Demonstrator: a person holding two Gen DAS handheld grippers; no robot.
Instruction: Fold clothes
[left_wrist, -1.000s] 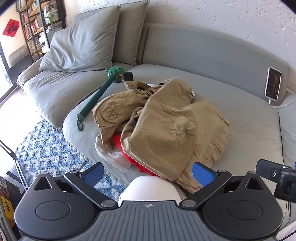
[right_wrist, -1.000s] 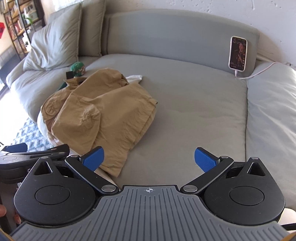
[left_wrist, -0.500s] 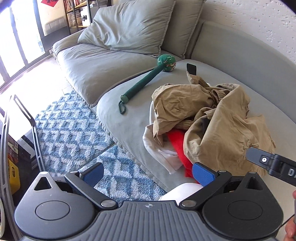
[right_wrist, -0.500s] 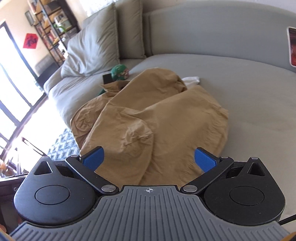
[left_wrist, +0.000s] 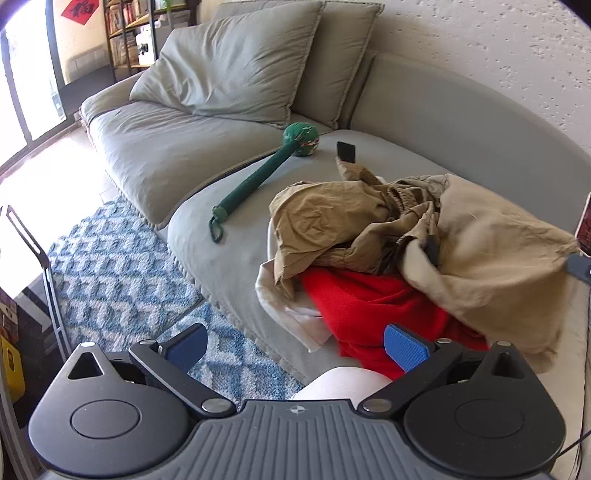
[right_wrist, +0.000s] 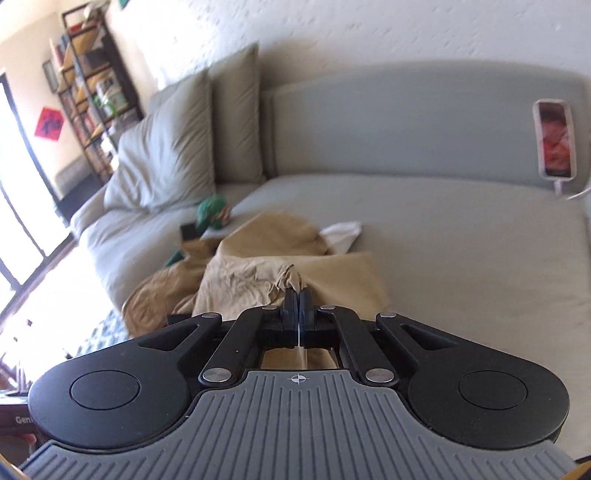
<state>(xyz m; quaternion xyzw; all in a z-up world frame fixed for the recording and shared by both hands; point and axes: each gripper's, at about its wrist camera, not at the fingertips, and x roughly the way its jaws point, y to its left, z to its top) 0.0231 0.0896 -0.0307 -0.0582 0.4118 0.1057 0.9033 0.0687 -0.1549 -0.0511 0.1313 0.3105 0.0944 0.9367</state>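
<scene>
A heap of clothes lies on the grey sofa seat (left_wrist: 221, 251): a light tan garment (left_wrist: 491, 258) on top, darker tan trousers (left_wrist: 332, 221), a red garment (left_wrist: 369, 306) and a white one (left_wrist: 284, 306) beneath. My left gripper (left_wrist: 295, 343) is open and empty, in front of the sofa edge near the red garment. My right gripper (right_wrist: 296, 295) is shut on a pinched fold of the light tan garment (right_wrist: 258, 273) and lifts it. A white garment (right_wrist: 341, 232) peeks out behind the heap.
A green massage stick (left_wrist: 258, 181) and a small black object (left_wrist: 346, 151) lie on the seat beyond the heap. Grey cushions (left_wrist: 236, 74) lean at the back left. A phone (right_wrist: 555, 144) on a cable leans on the backrest. A blue patterned rug (left_wrist: 122, 266) covers the floor.
My right gripper has shut on a fold of the light tan garment and raised it, uncovering more of the red garment. My left gripper moved closer to the heap, still open.
</scene>
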